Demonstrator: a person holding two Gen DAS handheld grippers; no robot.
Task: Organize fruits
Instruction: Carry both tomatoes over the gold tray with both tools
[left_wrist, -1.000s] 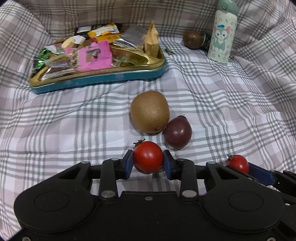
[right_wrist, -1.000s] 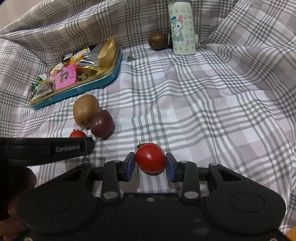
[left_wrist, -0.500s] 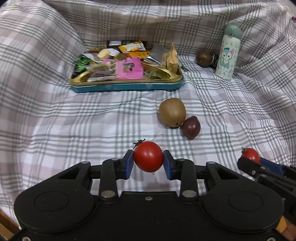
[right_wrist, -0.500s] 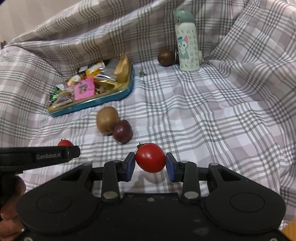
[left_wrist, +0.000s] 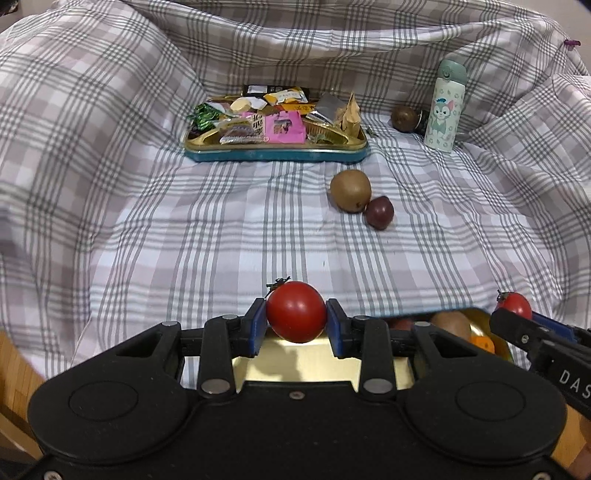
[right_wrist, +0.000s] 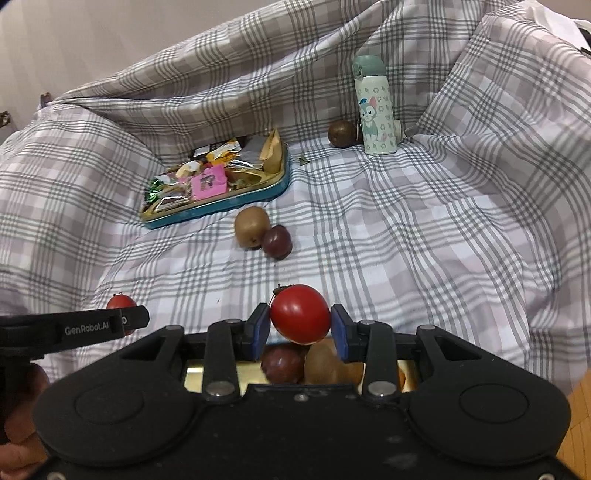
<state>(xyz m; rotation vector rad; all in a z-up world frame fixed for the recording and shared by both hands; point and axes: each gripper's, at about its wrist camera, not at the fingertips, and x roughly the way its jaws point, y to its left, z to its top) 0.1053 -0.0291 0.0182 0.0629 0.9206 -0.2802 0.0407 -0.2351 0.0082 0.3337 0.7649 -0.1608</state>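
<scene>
Between each gripper's blue pads (left_wrist: 256, 325) sits a tomato (left_wrist: 296, 312).

Tin (left_wrist: 275, 156): far, on the cloth (left_wrist: 147, 240).
Kiwi (left_wrist: 350, 190): near side of tin, touching plum (left_wrist: 379, 218) on its right.
Bottle (left_wrist: 445, 107): far right, upright, a round fruit (left_wrist: 405, 118) just left.

Home: plaid bedsheet (left_wrist: 184, 229), snack tray (left_wrist: 275, 155)
</scene>
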